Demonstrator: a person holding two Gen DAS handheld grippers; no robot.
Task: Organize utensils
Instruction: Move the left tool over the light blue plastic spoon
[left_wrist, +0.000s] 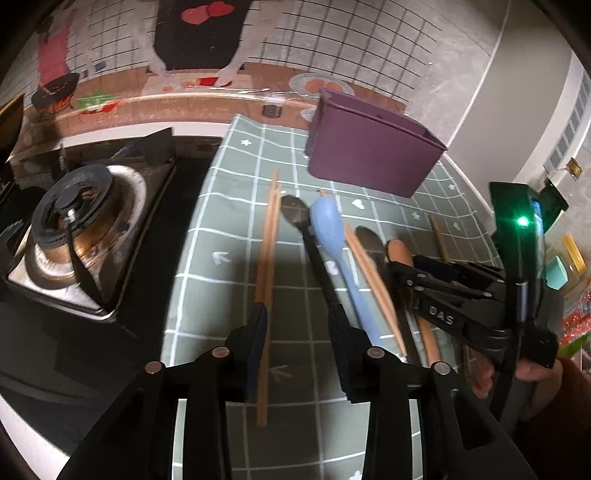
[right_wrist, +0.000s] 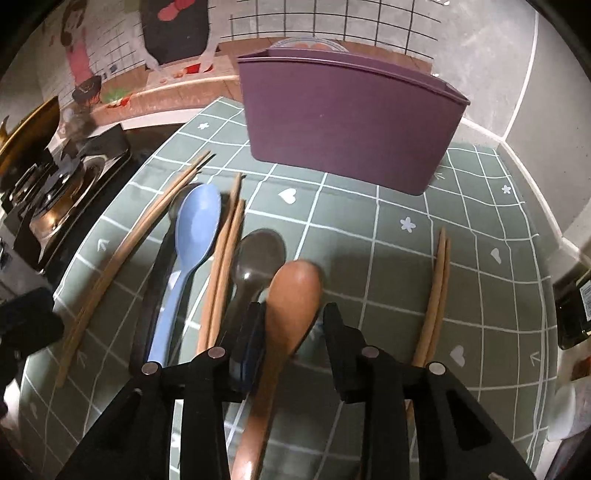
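Utensils lie on a green checked cloth (left_wrist: 240, 258). In the left wrist view my left gripper (left_wrist: 297, 343) is open, with a pair of wooden chopsticks (left_wrist: 267, 258) between its fingers, close to the left one. A dark spoon (left_wrist: 295, 214), a blue spoon (left_wrist: 328, 229) and more chopsticks (left_wrist: 373, 280) lie to the right. In the right wrist view my right gripper (right_wrist: 293, 343) is open around a brown wooden spoon (right_wrist: 291, 302). A grey spoon (right_wrist: 258, 254), the blue spoon (right_wrist: 195, 225) and chopsticks (right_wrist: 436, 295) lie around it. A purple holder (right_wrist: 347, 122) stands behind.
A gas stove burner (left_wrist: 81, 221) sits left of the cloth on a dark hob. The purple holder (left_wrist: 373, 147) stands at the cloth's far side near the wall. Bottles and jars (left_wrist: 565, 258) stand at the right edge. My right gripper (left_wrist: 410, 280) shows in the left wrist view.
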